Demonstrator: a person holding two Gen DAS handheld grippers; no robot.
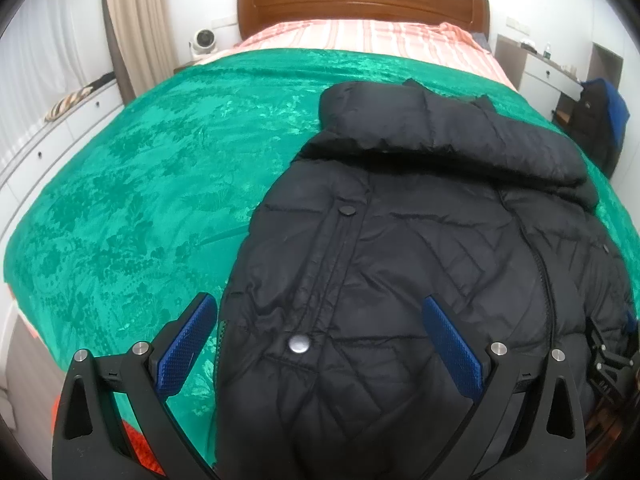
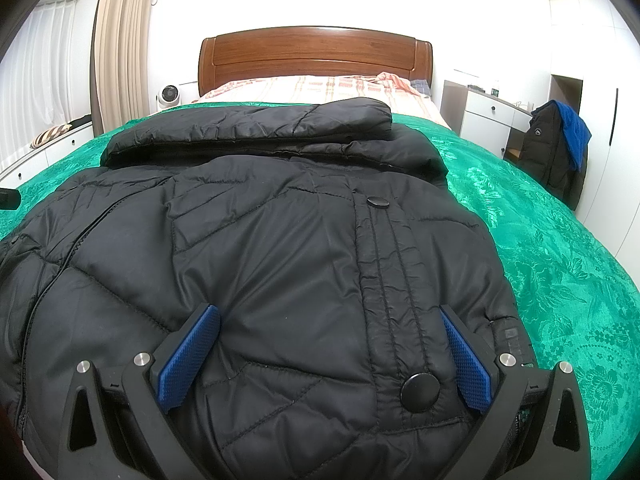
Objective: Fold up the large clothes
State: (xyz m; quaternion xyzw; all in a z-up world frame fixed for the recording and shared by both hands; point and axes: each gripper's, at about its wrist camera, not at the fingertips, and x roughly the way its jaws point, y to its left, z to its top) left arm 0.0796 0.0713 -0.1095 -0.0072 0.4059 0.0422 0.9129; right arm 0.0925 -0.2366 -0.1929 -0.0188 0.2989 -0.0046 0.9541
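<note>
A black puffer jacket fills the lower frame on a green bedspread, sides apparently folded in; left gripper and right gripper gape wide, empty, bottom fold remaining

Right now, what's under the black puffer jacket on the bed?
The black puffer jacket lies on a green patterned bedspread. Whatever sits directly beneath the jacket is covered.

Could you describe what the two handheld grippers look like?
Both the left gripper and right gripper match: black angular frames with triangular cut-outs, round silver bolt heads, and two fingers faced with blue, finely textured pads. No cables or sleeves show.
</note>
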